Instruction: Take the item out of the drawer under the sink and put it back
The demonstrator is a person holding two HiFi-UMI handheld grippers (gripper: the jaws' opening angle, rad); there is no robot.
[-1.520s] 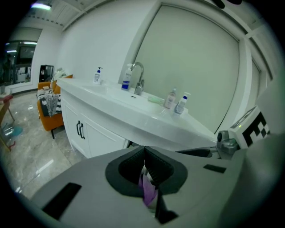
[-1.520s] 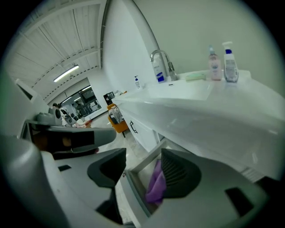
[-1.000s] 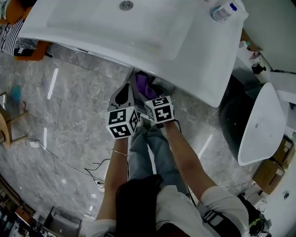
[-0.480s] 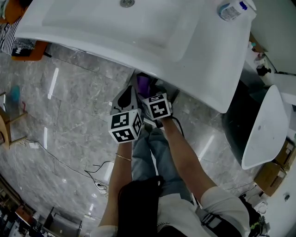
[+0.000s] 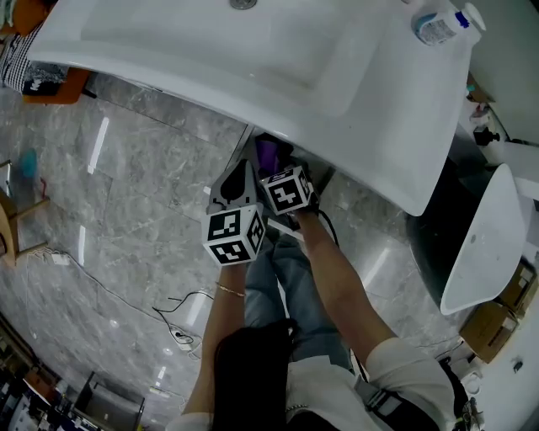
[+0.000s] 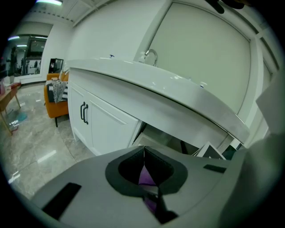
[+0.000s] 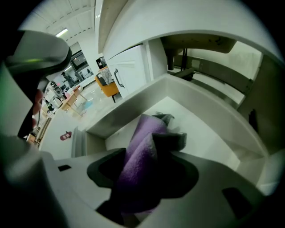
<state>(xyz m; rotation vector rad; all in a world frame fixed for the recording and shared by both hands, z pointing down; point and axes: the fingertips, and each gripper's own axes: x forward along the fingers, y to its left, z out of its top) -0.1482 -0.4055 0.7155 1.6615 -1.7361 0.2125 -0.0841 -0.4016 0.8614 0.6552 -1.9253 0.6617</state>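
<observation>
Under the white sink (image 5: 253, 59) the drawer (image 7: 209, 129) stands pulled out. My right gripper (image 7: 144, 171) points steeply down into it and is shut on a bunched purple cloth (image 7: 142, 138) with a dark grey edge. Its jaws stand wide round the bundle and have just been closing on it. The cloth's far end reaches the drawer floor. In the head view the purple cloth (image 5: 267, 153) shows just below the sink's rim, beside the right gripper (image 5: 285, 172). My left gripper (image 6: 143, 153) is shut, tips together, hovering at the drawer's (image 6: 160, 142) left front, and a purple sliver shows through its slit.
White cabinet doors with dark handles (image 6: 102, 124) stand left of the drawer. A bottle (image 5: 438, 25) lies on the sink's far right corner. A white tub (image 5: 480, 244) is to the right, a cable (image 5: 181, 316) on the marble floor, an orange chair (image 6: 55, 104) far left.
My right gripper has sunk with the purple cloth towards the drawer and tipped further down. The left gripper has dropped slightly beside it.
</observation>
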